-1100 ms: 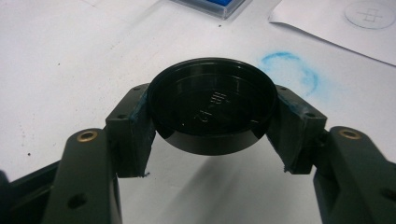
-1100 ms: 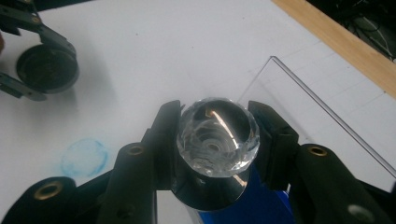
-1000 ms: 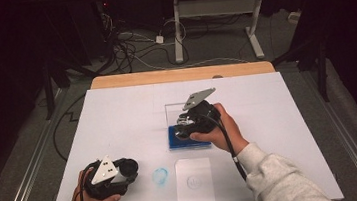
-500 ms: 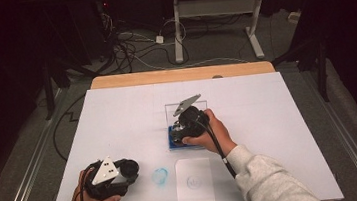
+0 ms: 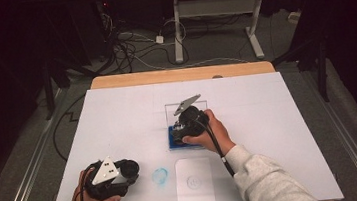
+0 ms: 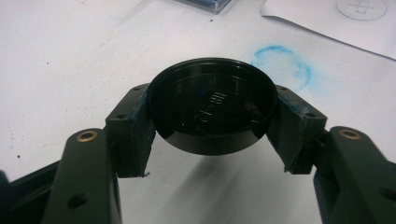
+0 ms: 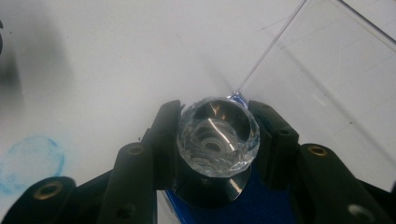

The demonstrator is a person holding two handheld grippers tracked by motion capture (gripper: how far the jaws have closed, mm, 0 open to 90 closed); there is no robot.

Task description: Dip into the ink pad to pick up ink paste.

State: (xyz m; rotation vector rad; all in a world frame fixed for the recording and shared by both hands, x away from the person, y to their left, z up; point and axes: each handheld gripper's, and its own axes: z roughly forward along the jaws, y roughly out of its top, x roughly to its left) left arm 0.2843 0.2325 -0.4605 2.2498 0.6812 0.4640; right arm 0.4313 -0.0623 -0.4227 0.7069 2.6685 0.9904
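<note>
Left tongs (image 6: pixel 212 140) clenched on a black round lid (image 6: pixel 212 109), held just above the white tabletop (image 5: pixel 118 117) near a blue smudge (image 5: pixel 160 176). Right tongs (image 7: pixel 215 140) clenched on a faceted clear glass jar (image 7: pixel 217 135), positioned over the blue base (image 5: pixel 175 142) of an open clear case at mid-tabletop, beside its raised transparent cover (image 7: pixel 336 88)

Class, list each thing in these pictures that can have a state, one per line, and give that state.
Left hand-held gripper: shut on the black lid, held above the table.
Right hand-held gripper: shut on the clear faceted bottle, over the blue tray.
Blue tray: flat on the table.
Clear case lid: open, standing up.
Blue ring mark: smudged.
</note>
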